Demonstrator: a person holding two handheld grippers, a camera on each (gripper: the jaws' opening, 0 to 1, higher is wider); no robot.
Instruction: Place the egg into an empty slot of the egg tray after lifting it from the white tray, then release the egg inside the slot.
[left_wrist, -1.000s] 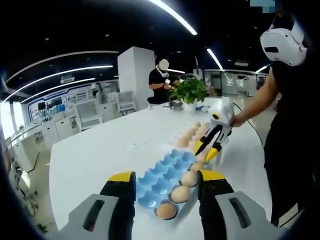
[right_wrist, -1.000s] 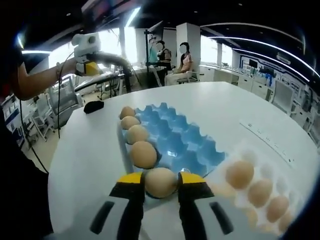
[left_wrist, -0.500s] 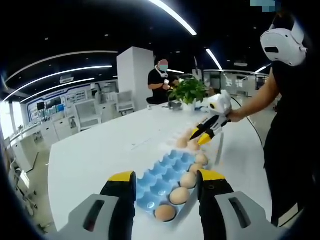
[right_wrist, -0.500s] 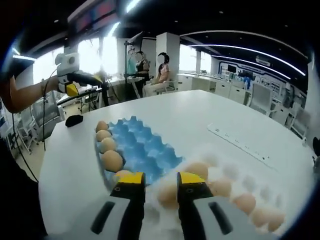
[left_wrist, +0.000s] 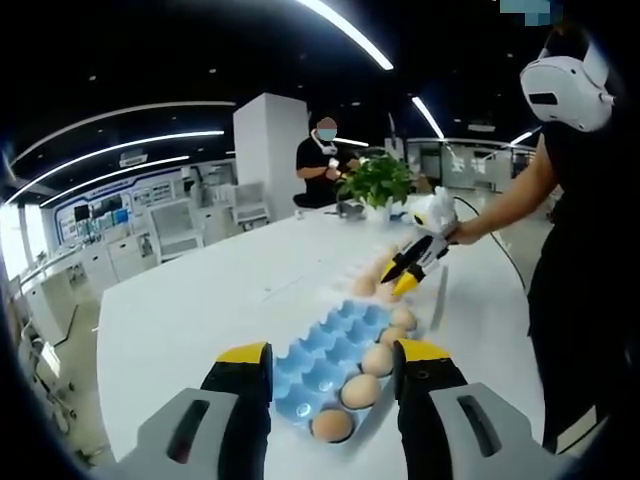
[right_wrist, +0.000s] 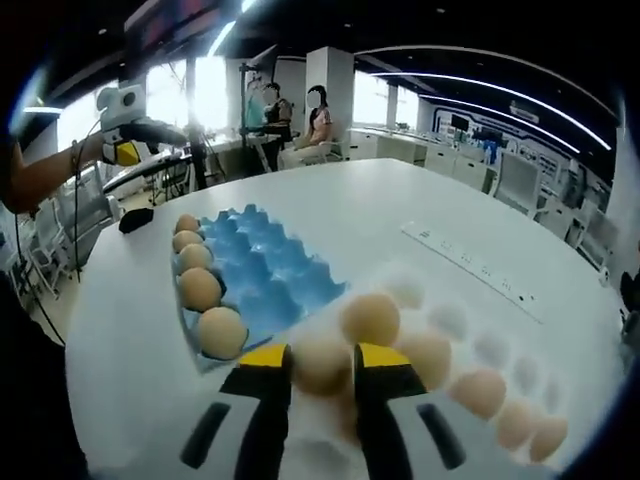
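Right gripper (right_wrist: 322, 365) sits over the white tray (right_wrist: 470, 350), jaws narrow around an egg (right_wrist: 322, 362) (grip unclear); left gripper (left_wrist: 333, 365) hangs wide above the blue egg tray (left_wrist: 325, 355)

Probably open-plan office: desks (left_wrist: 110, 262), chairs (left_wrist: 178, 228).

The left gripper (left_wrist: 333, 365) has two grey jaws with a dark slot down each, black toward the ends and capped in yellow. The right gripper (right_wrist: 323, 365) is built alike — grey arms, dark slots, black ends, yellow caps. Seen past the blue egg tray (left_wrist: 322, 362) in the left gripper view, the right gripper (left_wrist: 402, 277) shows a white body with black and yellow jaws, and a thin dark cable trails from it. The person (left_wrist: 580, 260) beside that tray wears dark clothing and a white headset (left_wrist: 565, 92) with a dark strap.
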